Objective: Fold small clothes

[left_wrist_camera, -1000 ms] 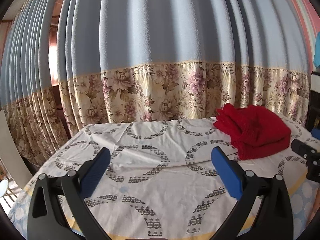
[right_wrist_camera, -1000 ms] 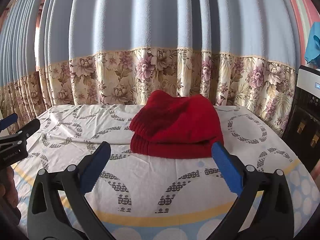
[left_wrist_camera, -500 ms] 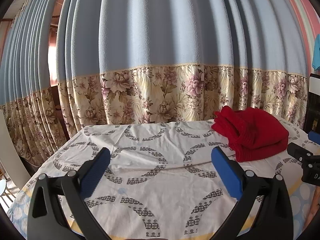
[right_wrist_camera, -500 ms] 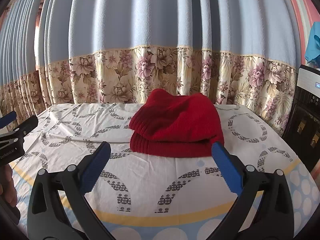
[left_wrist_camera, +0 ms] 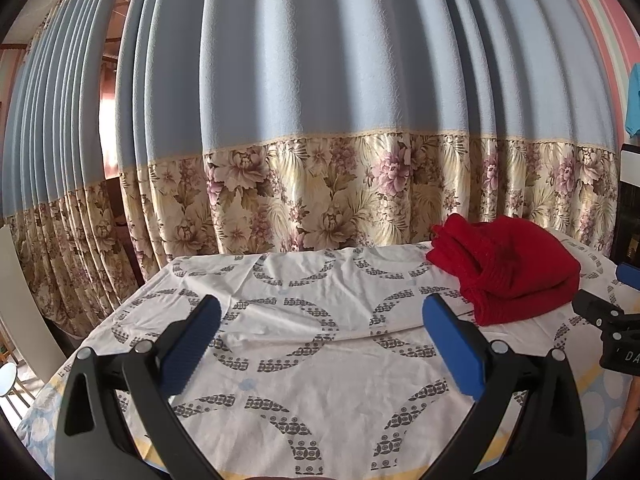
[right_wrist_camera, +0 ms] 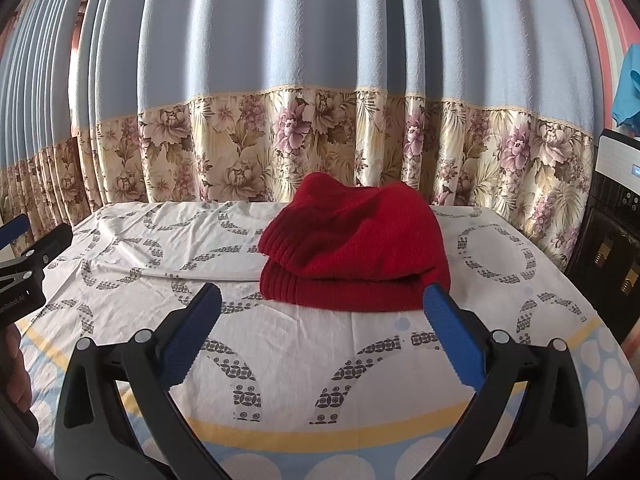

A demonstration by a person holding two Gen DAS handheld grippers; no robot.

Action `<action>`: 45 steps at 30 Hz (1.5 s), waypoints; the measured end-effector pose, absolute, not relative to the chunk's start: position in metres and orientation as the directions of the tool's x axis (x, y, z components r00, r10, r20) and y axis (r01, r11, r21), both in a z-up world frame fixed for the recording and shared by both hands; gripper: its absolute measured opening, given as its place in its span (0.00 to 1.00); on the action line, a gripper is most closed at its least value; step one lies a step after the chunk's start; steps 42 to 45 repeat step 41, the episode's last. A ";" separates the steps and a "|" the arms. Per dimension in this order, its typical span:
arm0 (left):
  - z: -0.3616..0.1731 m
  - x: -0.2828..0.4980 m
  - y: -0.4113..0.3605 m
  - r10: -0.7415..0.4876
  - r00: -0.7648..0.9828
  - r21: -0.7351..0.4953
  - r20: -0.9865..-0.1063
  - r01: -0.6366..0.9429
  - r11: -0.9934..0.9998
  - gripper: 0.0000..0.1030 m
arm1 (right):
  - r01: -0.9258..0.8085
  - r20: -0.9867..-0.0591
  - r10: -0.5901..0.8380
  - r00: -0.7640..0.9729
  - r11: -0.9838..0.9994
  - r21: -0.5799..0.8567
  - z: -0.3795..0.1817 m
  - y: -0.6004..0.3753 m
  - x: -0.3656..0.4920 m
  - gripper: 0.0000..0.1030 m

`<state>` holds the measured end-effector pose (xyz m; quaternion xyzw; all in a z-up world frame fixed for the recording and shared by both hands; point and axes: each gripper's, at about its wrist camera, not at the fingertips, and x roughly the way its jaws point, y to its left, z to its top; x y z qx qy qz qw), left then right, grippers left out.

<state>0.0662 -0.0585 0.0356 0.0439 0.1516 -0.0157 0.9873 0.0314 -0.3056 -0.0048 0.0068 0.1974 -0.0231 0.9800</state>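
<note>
A folded red knitted garment (right_wrist_camera: 354, 250) lies on the patterned sheet toward the far side of the table; the left wrist view shows it at the right (left_wrist_camera: 508, 270). My right gripper (right_wrist_camera: 320, 336) is open, hovering short of the garment with nothing between its blue pads. My left gripper (left_wrist_camera: 320, 346) is open too, over bare sheet to the garment's left. Each gripper's black tip shows at the edge of the other's view: the right gripper (left_wrist_camera: 612, 326) and the left gripper (right_wrist_camera: 24, 264).
The table carries a white sheet (left_wrist_camera: 304, 344) with grey ring patterns and a yellow-and-blue border (right_wrist_camera: 280, 436). A blue curtain with a floral band (right_wrist_camera: 320, 140) hangs right behind it. A dark appliance (right_wrist_camera: 616, 248) stands at the right. A hand (right_wrist_camera: 14, 364) shows at the left edge.
Both grippers have drawn back slightly from the table and stay open. The red garment has not moved.
</note>
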 end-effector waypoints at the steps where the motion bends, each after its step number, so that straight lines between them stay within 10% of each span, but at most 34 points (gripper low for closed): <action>1: 0.036 0.066 -0.059 -0.016 0.954 0.081 -0.300 0.043 0.996 0.98 | 0.048 -0.388 -0.042 0.921 0.999 0.005 -0.004 -0.305 0.032 0.97; 45: 0.033 0.073 -0.053 0.014 0.943 0.068 -0.333 0.009 0.998 0.98 | 0.040 -0.385 -0.038 0.922 0.999 -0.001 -0.004 -0.307 0.032 0.97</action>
